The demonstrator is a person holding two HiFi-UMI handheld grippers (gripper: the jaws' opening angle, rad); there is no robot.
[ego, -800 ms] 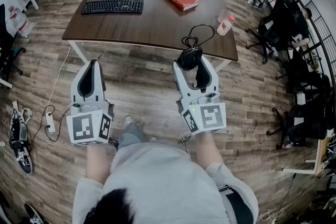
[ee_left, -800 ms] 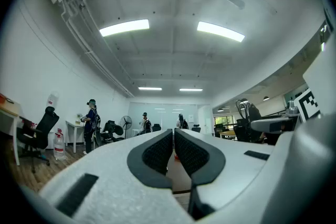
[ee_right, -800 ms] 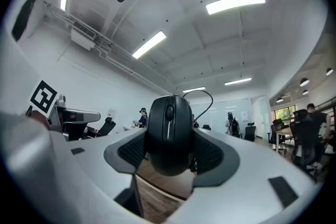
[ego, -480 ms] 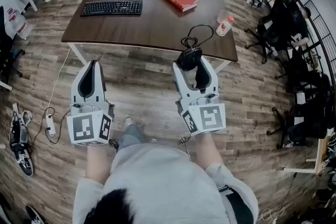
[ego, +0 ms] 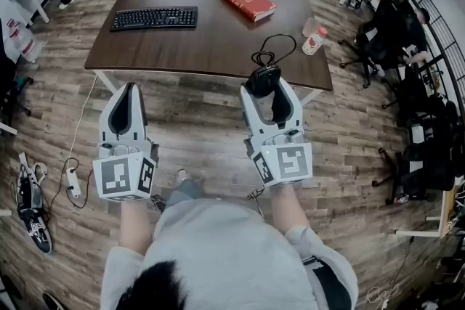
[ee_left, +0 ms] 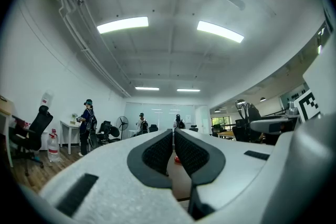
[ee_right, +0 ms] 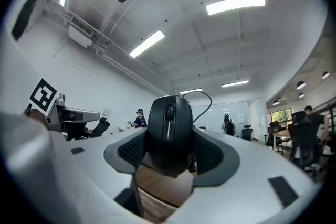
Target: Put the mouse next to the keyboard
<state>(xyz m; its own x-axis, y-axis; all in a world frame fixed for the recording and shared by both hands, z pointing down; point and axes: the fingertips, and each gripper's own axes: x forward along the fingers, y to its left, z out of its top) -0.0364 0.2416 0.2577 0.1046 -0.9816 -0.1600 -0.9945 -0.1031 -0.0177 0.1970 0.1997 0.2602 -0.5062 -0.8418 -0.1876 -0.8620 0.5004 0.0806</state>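
Transport step: right gripper point(ego: 266, 89) clamps mouse point(ee_right: 169, 134); left gripper point(ego: 128, 89) jaws together, empty. Next: carry it beside keyboard point(ego: 155, 17).

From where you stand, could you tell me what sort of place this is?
Most likely an open-plan office: a wooden desk bearing a keyboard, black swivel chairs nearby, and strip lights on the ceiling.

Keyboard point(ego: 154, 17) left on table point(ego: 211, 40); book point(ego: 248, 1) behind, centre-right; bottle point(ego: 313, 41) at right edge; mouse point(ego: 262, 80) at near-right edge.
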